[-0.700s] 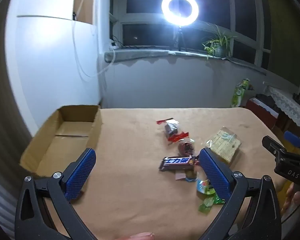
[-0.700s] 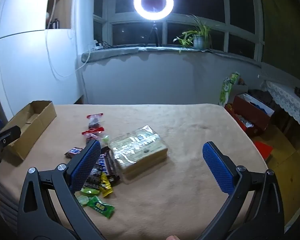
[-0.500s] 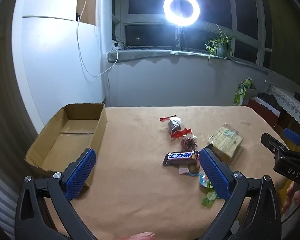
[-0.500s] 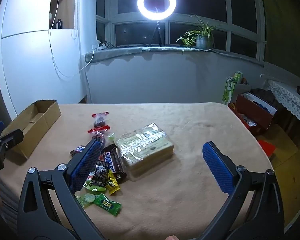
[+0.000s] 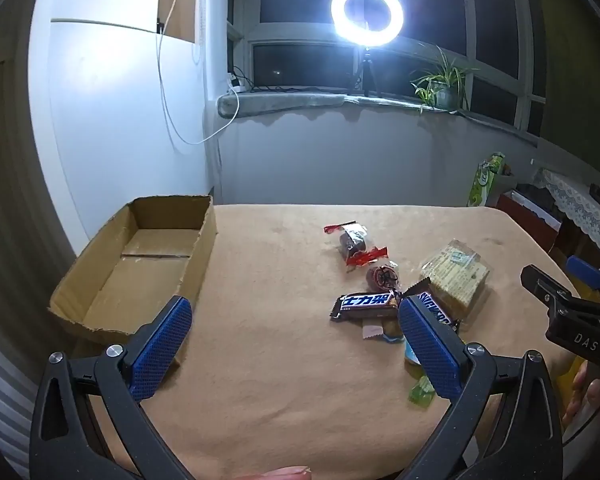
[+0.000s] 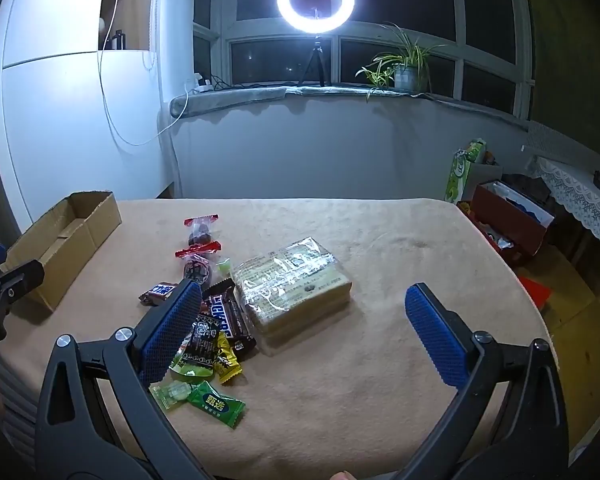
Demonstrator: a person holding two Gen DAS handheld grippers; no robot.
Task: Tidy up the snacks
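Snacks (image 6: pixel 236 300) heaped mid-frame, box (image 5: pixel 140 264) empty at left — I hold both jaws spread, nothing pinched, ready to pick.

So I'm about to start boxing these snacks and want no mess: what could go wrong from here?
The snack pile overlaps, so wide-open jaws could grab two wrappers or drag neighbours. The cracker pack is broad and glossy; it might slip from the right gripper. The box sits at the table's corner, so a bump from the left gripper could push it off.
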